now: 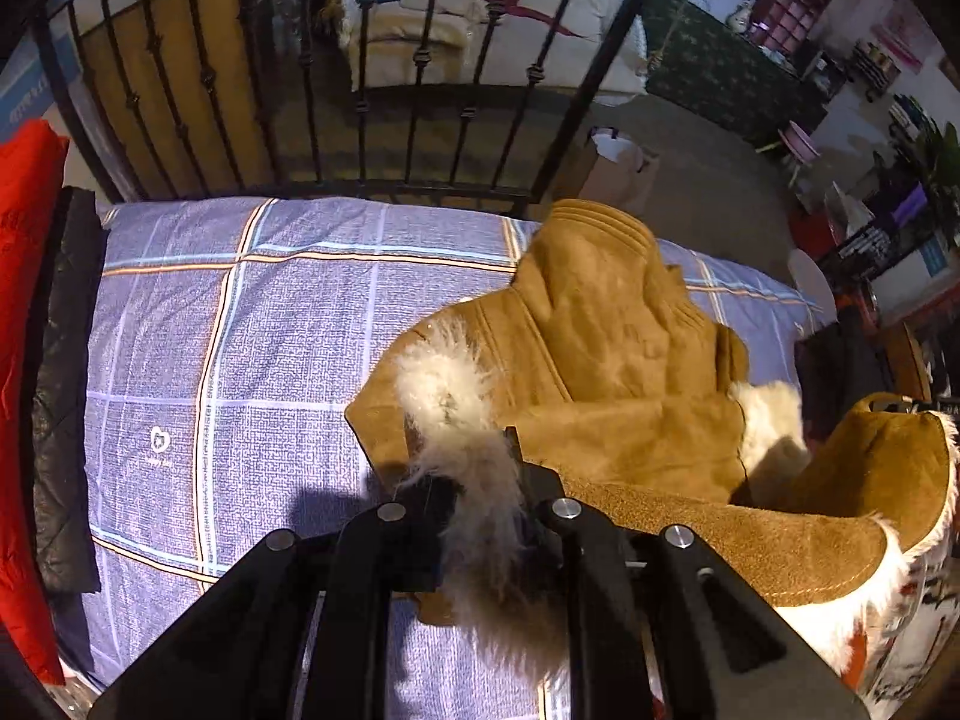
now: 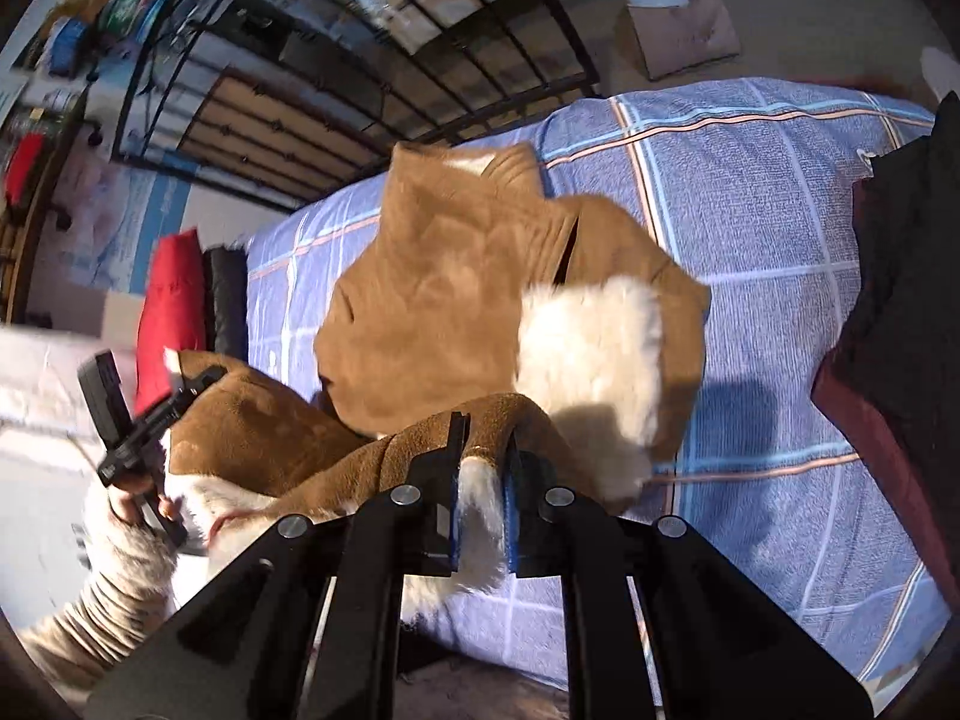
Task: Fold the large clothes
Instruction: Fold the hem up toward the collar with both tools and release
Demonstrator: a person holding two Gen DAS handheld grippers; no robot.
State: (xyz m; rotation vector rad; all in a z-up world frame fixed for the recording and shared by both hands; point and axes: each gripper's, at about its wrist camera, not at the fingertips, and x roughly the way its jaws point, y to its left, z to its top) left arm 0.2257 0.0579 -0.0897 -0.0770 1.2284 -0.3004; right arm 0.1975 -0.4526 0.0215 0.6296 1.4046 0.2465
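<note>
A tan suede jacket (image 1: 606,360) with white fur trim lies bunched on the blue plaid bed cover (image 1: 270,360); it also shows in the right wrist view (image 2: 432,300). My left gripper (image 1: 474,480) is shut on the jacket's furry edge and holds it just above the bed. My right gripper (image 2: 483,456) is shut on another fur-lined edge of the jacket, lifted over the near side of the bed. The left gripper (image 2: 150,420) shows at the left of the right wrist view, held in a hand, with jacket cloth beside it.
A red garment (image 1: 24,360) and a black quilted one (image 1: 66,390) lie at the bed's left edge. A black iron bedframe (image 1: 360,120) stands at the far end. A dark maroon pile (image 2: 900,330) sits on the right. A paper bag (image 2: 678,18) stands on the floor.
</note>
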